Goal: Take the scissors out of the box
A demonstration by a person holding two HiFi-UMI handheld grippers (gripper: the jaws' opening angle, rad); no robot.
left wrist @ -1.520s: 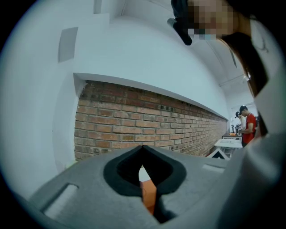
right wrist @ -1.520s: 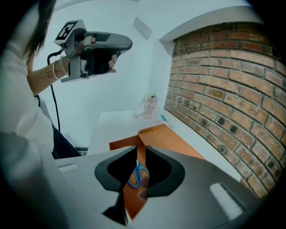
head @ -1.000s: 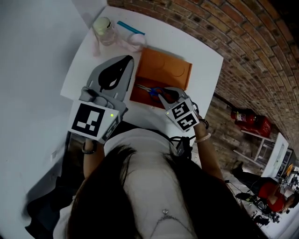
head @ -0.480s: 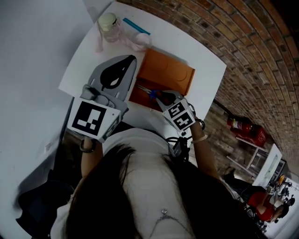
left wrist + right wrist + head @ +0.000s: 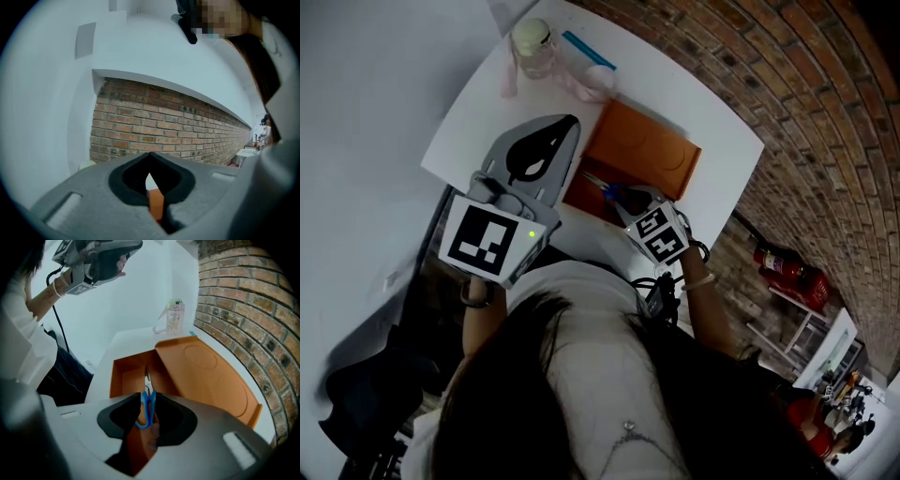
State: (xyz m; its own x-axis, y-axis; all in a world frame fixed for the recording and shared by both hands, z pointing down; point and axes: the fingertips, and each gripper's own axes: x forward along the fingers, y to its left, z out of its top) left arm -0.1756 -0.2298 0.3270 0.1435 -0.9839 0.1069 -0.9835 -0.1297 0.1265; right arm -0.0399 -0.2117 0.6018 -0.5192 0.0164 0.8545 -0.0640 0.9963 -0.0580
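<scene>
Nothing is out yet: the scissors [image 5: 609, 193] lie inside the open orange box [image 5: 119, 376] by the counter's [image 5: 487, 112] near edge. The right tongs [image 5: 147, 398] point down into it, jaws apart and just opened wider, the blue handles between them ungripped. The left tongs [image 5: 150, 157] hang closed and empty, so gripping and lifting remain.

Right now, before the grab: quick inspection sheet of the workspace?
Surface: white table.
Job's things: orange box, lid open; scissors lying inside.
Clutter: bottle, blue strip and pink strap at the far corner.
Grippers: left gripper shut, above the table; right gripper open, jaws just been opening, scissors' handles in the gap, not gripped.
Cables: black cable at the person's chest.
Surroundings: brick wall, red extinguisher.
</scene>
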